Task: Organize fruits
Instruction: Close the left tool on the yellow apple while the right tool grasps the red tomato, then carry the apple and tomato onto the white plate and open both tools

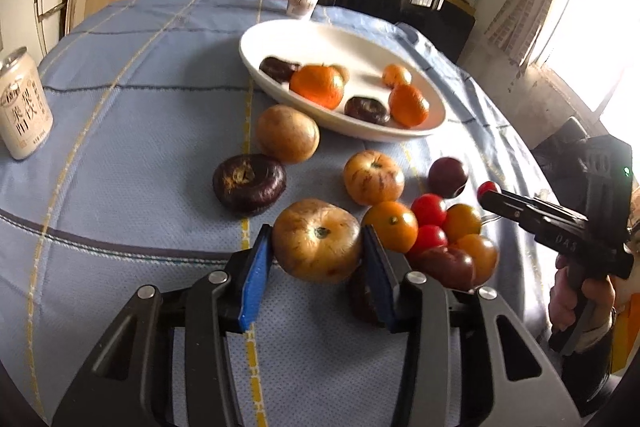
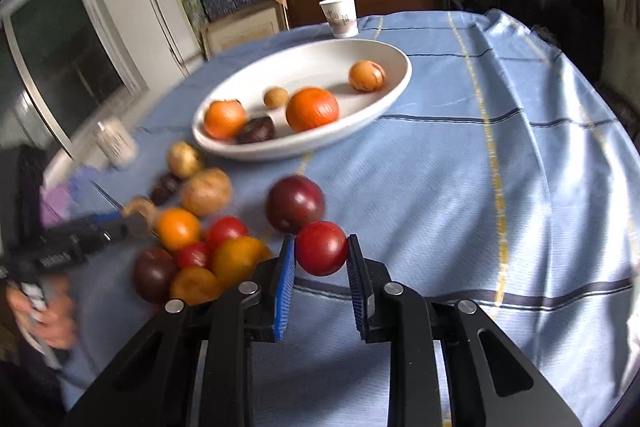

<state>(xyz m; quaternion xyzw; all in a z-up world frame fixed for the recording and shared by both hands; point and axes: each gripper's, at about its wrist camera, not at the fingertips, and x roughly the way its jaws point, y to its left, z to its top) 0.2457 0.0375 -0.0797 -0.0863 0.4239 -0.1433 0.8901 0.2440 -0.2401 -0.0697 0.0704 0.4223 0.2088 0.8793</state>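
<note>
My left hand-held gripper [image 1: 318, 241] pinches a tan tomato [image 1: 317, 239]; my right hand-held gripper [image 2: 321, 255] clamps a red tomato [image 2: 321, 253]. Between them, a loose pile [image 1: 436, 231] waits on the tabletop [image 1: 132, 131]. Ahead, the white bowl [image 1: 400, 135] holds several fruits, so I'd say halfway.

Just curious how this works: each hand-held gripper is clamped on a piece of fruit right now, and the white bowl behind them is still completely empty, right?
Not quite. The left hand-held gripper does clamp a tan fruit and the right hand-held gripper a red fruit, but the white bowl is not empty. The right wrist view shows several fruits in it, among them an orange.
</note>
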